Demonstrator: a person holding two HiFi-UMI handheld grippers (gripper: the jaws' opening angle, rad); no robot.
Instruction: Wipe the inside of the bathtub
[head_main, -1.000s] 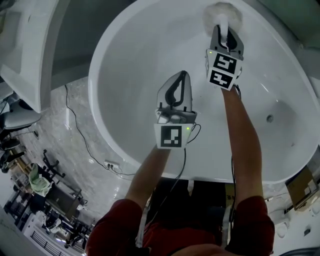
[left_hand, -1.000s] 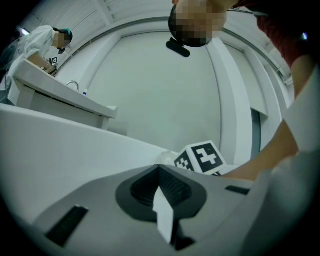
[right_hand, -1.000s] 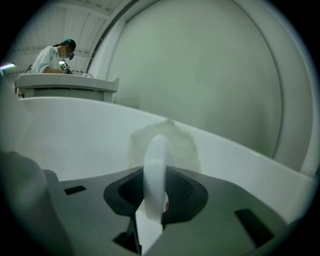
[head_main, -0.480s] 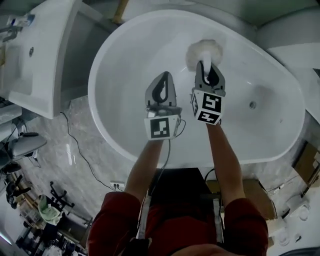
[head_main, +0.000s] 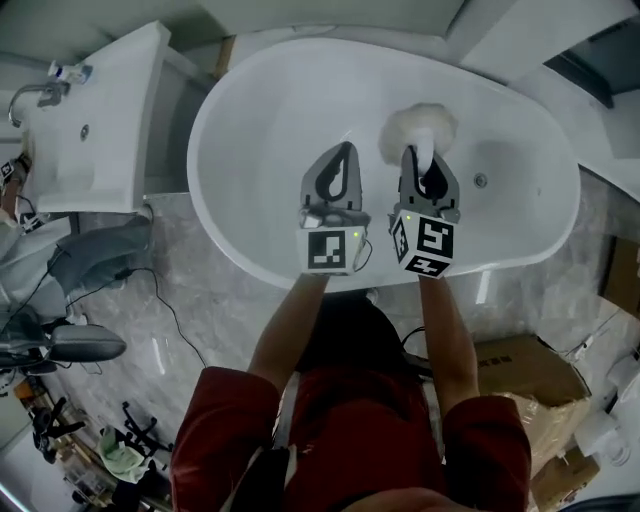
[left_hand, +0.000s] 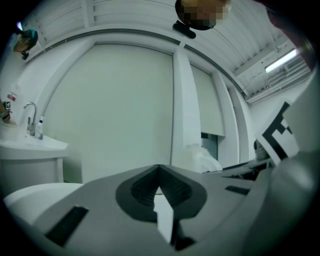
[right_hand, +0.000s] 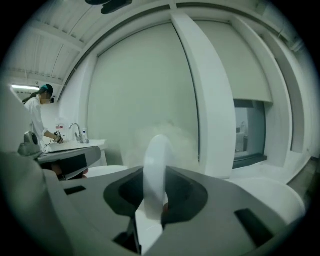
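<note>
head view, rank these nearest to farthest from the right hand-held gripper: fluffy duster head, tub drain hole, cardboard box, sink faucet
1. duster head: just beyond the right hand-held gripper, which clamps its handle.
2. drain hole: in the bathtub, to the gripper's right.
3. cardboard box: on the floor, lower right.
4. sink faucet: far left.

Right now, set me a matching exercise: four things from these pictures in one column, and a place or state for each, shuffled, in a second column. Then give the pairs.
Things
1. left gripper
2. right gripper
3. fluffy duster head
4. washbasin

Places or states
A. outside the bathtub, past one end, with a faucet on it
B. shut on a white handle
C. shut, nothing between the jaws
D. over the tub's inside, at the far end of the handle

Pairs: 1-C, 2-B, 3-D, 4-A
</note>
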